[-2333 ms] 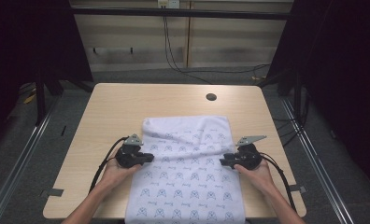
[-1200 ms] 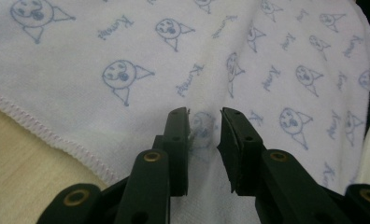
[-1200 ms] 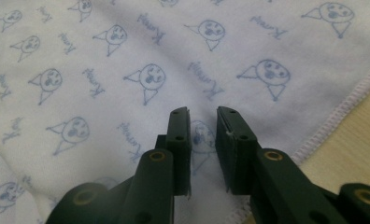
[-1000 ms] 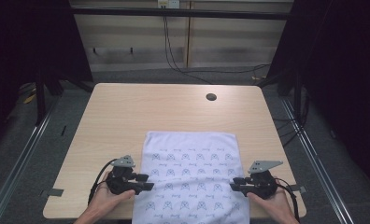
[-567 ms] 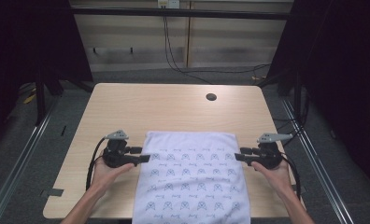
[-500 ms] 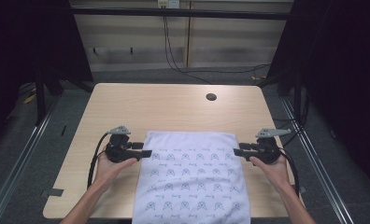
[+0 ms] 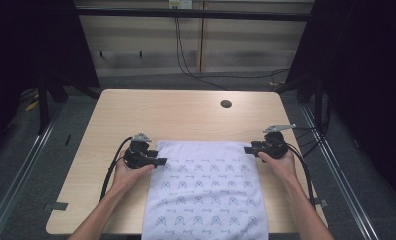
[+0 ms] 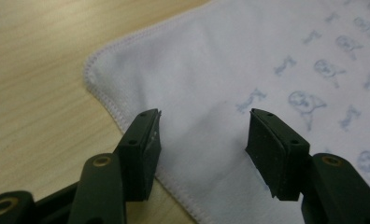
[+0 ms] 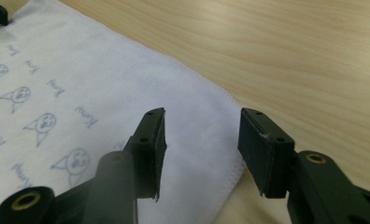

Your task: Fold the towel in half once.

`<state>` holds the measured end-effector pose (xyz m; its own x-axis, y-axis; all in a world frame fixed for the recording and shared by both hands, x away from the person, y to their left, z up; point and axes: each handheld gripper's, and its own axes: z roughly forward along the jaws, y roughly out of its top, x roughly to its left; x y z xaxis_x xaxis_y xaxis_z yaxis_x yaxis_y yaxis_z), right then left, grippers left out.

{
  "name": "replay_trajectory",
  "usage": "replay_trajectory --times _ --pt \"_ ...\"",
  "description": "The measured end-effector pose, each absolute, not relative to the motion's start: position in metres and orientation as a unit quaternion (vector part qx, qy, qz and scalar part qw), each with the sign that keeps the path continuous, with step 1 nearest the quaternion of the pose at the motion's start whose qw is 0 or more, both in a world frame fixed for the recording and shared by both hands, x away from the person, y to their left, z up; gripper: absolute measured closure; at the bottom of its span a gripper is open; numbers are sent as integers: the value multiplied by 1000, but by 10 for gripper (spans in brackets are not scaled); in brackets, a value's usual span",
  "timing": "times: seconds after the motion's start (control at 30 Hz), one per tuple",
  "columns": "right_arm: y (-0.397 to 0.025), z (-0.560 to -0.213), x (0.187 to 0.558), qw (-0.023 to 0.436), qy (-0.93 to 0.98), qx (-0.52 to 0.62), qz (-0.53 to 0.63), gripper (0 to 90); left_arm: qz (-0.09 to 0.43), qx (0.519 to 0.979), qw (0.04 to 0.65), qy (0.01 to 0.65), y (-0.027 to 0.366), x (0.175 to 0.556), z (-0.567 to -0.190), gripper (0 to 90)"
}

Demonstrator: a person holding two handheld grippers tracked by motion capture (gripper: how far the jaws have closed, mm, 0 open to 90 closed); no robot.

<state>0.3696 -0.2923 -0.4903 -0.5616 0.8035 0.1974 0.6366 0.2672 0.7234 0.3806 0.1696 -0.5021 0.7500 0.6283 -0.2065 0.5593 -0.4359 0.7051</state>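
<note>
1. White printed cloth (image 7: 206, 192) lies flat on the table (image 7: 186, 117), long axis running from the person toward the far edge
2. Left gripper (image 8: 202, 140), jaws spread, straddles its far left corner
3. Right gripper (image 9: 202, 140), jaws spread, straddles the far right corner

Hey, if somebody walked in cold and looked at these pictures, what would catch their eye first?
The white cloth printed with small blue figures, lying flat on the near half of the wooden table and hanging over its front edge. Next, the two grippers at its far corners: the left gripper and the right gripper, each with fingers open over a stitched corner. A small dark round hole sits near the table's far edge.
</note>
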Motion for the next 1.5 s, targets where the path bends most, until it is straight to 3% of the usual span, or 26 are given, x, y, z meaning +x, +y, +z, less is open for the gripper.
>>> replay_trajectory --times 0.17,0.2,0.37,0.5,0.63,0.77,1.0,1.2,1.3,1.4,1.5 --pt "-286 -503 382 137 793 460 375 498 73 860 394 318 166 374 -504 450" --pt "-286 -504 383 137 794 459 374 486 72 863 392 311 166 373 -504 413" --pt "-282 -506 383 143 795 460 368 489 62 867 379 318 163 375 -501 389" --pt "-279 -506 378 148 801 451 364 597 28 860 386 332 169 380 -499 402" --pt "-279 -505 375 142 805 447 363 766 5 843 405 355 180 390 -494 410" --pt "-280 -505 375 142 805 444 365 831 39 816 429 386 193 402 -483 439" --pt "-281 -506 375 126 801 451 373 843 61 823 413 386 191 418 -493 520" --pt "-280 -506 373 121 801 449 377 843 62 825 404 391 182 426 -501 459" --pt "-280 -506 374 119 801 446 381 835 66 830 398 385 174 424 -504 483" --pt "-280 -505 373 118 801 445 381 736 63 841 393 366 170 421 -504 552" --pt "-284 -499 374 146 784 464 386 646 66 845 395 355 171 419 -505 674"
